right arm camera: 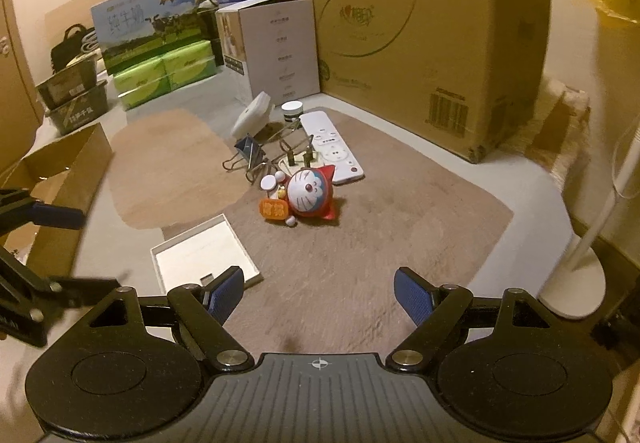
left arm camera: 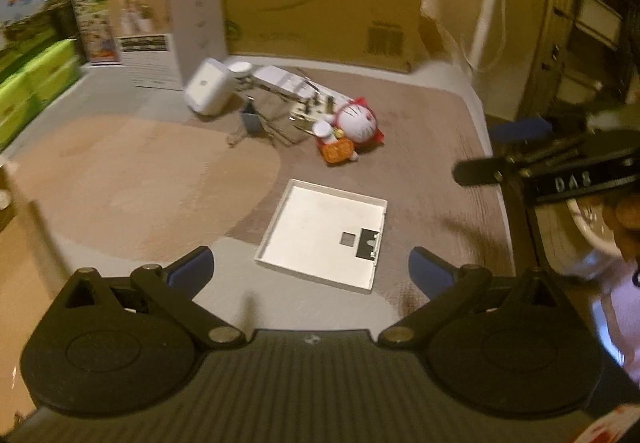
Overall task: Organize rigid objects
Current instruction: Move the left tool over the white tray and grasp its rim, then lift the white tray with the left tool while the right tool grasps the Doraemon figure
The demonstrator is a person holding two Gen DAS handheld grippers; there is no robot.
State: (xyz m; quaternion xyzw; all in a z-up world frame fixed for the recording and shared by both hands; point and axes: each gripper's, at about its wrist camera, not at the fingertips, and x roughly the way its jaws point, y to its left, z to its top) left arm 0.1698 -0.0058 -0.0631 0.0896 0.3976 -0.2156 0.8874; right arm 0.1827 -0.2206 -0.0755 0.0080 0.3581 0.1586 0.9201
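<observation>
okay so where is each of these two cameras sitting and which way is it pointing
Left wrist: on the left gripper, angled down at the white tray; open blue fingers show, right gripper at the right edge.
Right wrist: on the right gripper, facing the Doraemon toy; open fingers show, left gripper at the left edge.
Shared: tray, toy, big cardboard box.

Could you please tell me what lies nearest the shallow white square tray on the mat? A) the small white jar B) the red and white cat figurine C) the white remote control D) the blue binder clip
B: the red and white cat figurine lies just beyond the shallow white square tray; the rest sit farther back.
</observation>
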